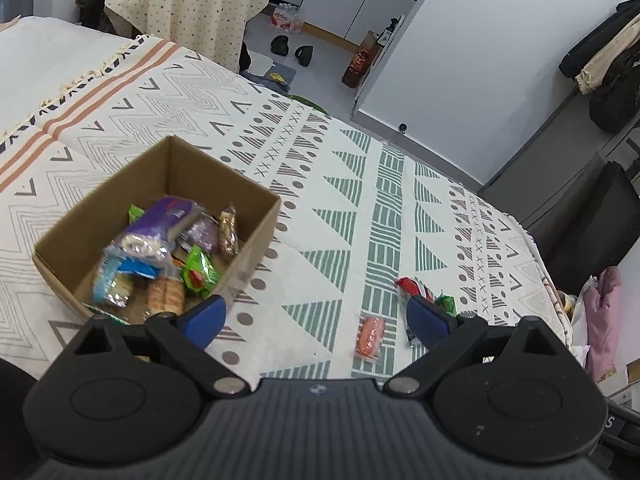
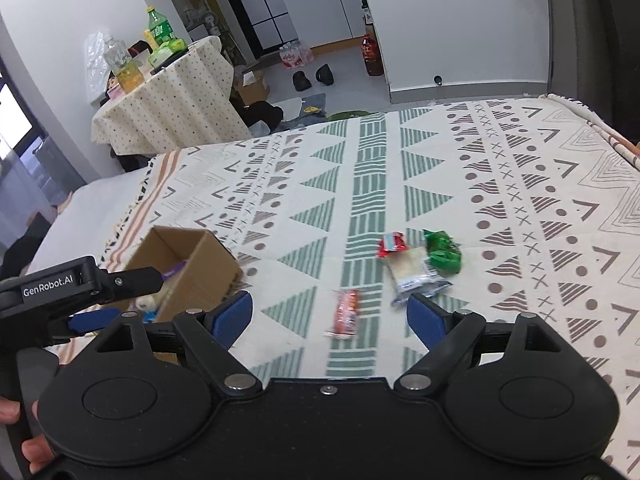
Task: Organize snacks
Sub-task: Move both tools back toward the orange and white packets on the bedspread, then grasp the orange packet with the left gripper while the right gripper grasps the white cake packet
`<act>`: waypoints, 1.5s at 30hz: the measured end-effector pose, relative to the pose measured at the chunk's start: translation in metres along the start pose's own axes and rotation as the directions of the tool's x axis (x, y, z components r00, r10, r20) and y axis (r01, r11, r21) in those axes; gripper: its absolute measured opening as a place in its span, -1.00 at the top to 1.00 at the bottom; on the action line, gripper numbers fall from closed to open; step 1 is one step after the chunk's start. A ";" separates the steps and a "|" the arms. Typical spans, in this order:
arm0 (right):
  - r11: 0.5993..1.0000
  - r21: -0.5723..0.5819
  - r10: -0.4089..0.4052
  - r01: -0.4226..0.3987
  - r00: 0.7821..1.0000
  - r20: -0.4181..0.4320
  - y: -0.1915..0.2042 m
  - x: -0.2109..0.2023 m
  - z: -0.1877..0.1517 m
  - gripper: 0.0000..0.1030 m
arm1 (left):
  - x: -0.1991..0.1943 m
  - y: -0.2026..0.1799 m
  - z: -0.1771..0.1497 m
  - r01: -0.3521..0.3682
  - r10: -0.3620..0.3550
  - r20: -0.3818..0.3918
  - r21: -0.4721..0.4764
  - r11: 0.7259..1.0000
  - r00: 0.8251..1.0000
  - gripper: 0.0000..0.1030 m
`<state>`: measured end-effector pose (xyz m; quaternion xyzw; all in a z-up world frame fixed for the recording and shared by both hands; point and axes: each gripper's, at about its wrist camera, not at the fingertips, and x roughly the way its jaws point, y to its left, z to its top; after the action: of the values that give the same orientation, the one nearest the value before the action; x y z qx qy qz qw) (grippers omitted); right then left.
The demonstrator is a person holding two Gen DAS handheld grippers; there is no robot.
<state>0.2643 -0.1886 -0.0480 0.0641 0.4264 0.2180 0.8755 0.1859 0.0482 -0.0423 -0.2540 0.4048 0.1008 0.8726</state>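
Observation:
A brown cardboard box (image 1: 256, 224) holding several wrapped snacks stands on the patterned bedspread; the right wrist view shows the box (image 2: 200, 268) at lower left. Loose on the cloth lie an orange sausage stick (image 1: 371, 337) (image 2: 346, 313), a red packet (image 1: 412, 286) (image 2: 392, 244), a green packet (image 1: 447, 303) (image 2: 442, 252) and a white-and-blue packet (image 2: 416, 276). My left gripper (image 1: 316, 320) is open, its left finger over the box's near corner, nothing between the fingers. My right gripper (image 2: 330, 316) is open just above and short of the sausage stick. The left gripper's body (image 2: 80, 292) shows beside the box.
The patterned bedspread (image 2: 520, 200) covers the bed, with bare cloth to the right and beyond the snacks. A round table with dotted cloth (image 2: 168, 108) carries bottles past the bed's far edge. Slippers (image 2: 314, 76) and bottles lie on the floor. A person's fingers (image 2: 24, 440) hold a handle.

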 end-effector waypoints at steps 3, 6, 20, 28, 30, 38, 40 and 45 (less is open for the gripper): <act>1.000 -0.002 -0.001 0.001 1.000 0.003 -0.010 0.002 -0.003 -0.61 | 0.007 -0.004 -0.008 -0.003 0.003 0.008 -0.009 1.000 1.000 -0.87; 1.000 0.007 0.003 -0.003 1.000 -0.005 -0.016 0.005 -0.004 -0.45 | 0.015 -0.010 -0.014 -0.011 0.011 0.016 0.001 1.000 1.000 -0.87; 0.999 -0.013 -0.035 0.034 0.997 -0.071 -0.046 0.043 -0.004 -0.35 | 0.081 -0.038 -0.035 0.041 -0.040 -0.056 0.019 0.999 0.998 -0.72; 0.998 -0.013 -0.067 0.066 0.993 -0.102 -0.060 0.074 0.000 -0.28 | 0.133 -0.040 -0.043 0.075 -0.072 -0.137 0.010 0.997 0.988 -0.40; 0.997 -0.002 -0.071 0.072 0.991 -0.112 -0.065 0.083 0.003 -0.24 | 0.144 -0.040 -0.045 0.080 -0.078 -0.159 0.006 0.997 0.984 -0.27; 0.996 0.009 -0.082 0.085 0.984 -0.158 -0.076 0.114 0.008 -0.22 | 0.182 -0.042 -0.051 0.104 -0.101 -0.214 0.005 0.995 0.972 -0.03; 0.996 0.002 -0.082 0.084 0.982 -0.169 -0.075 0.121 0.008 -0.22 | 0.187 -0.043 -0.052 0.116 -0.114 -0.214 0.000 0.993 0.970 -0.01; 0.996 -0.023 -0.088 0.085 0.979 -0.183 -0.071 0.135 0.009 -0.21 | 0.195 -0.051 -0.053 0.121 -0.114 -0.207 0.024 0.992 0.972 0.13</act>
<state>0.3673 -0.1928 -0.1608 0.0184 0.5062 0.1880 0.8415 0.2976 -0.0288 -0.2003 -0.2707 0.4789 0.0149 0.8350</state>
